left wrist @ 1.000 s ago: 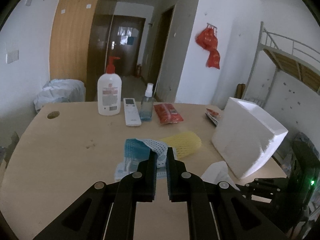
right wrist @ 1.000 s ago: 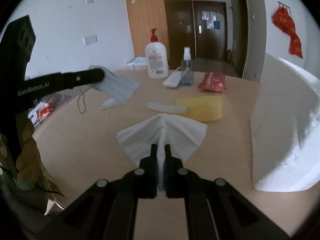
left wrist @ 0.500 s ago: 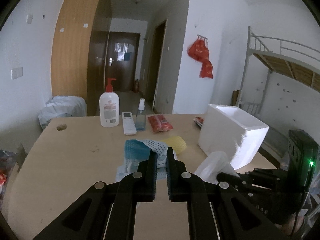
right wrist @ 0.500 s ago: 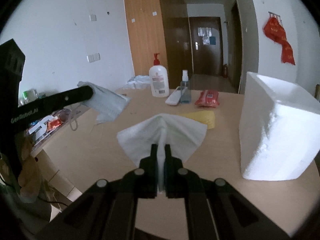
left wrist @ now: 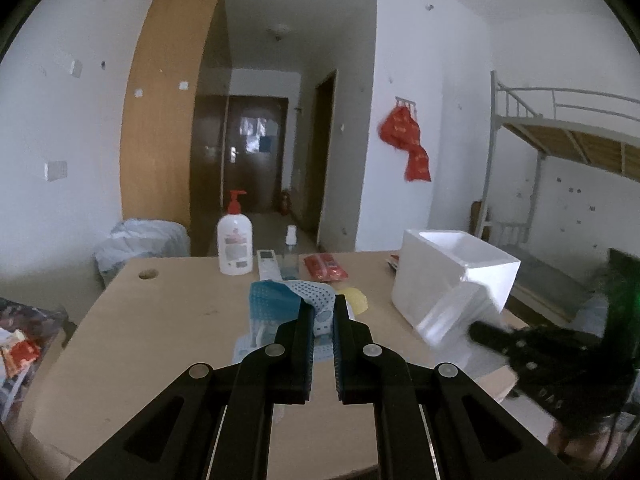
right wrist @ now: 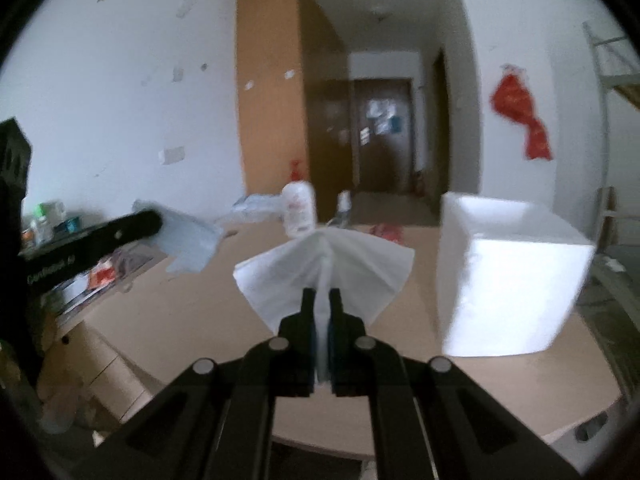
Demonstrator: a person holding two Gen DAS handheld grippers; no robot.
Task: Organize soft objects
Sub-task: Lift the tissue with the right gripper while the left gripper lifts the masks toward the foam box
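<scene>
Holding: the left gripper (left wrist: 323, 312) has its jaws clamped on a pale blue face mask (left wrist: 276, 304), which hangs lifted clear of the table (left wrist: 160, 320)
Mask detail: a perforated blue-and-white surface folds over between the left fingers (left wrist: 306, 320); in the right wrist view the same mask juts out beyond the tip of the left gripper, blurred
Right tool: the right gripper (right wrist: 322, 312) is closed on a white tissue (right wrist: 324, 264), pinched at its middle fold
Tissue shape: it fans out to both sides above the jaws, held in the air over the table
Foam box: a white foam box (right wrist: 512, 272) stands on the table to the right of the tissue, its top open
Box from the left: in the left wrist view the box sits right of the mask, and the right gripper reaches in below it, with the tissue a white blur at its tip
Back of table: a white pump bottle (left wrist: 235, 246), a white remote (left wrist: 267, 262), a small spray bottle (left wrist: 291, 248) and a red packet (left wrist: 325, 267) sit in a row near the far edge
Yellow item: a yellow soft piece (left wrist: 354, 298) lies on the table just behind the mask, mostly hidden
Wall: a red bag (left wrist: 408, 140) hangs on the white wall
</scene>
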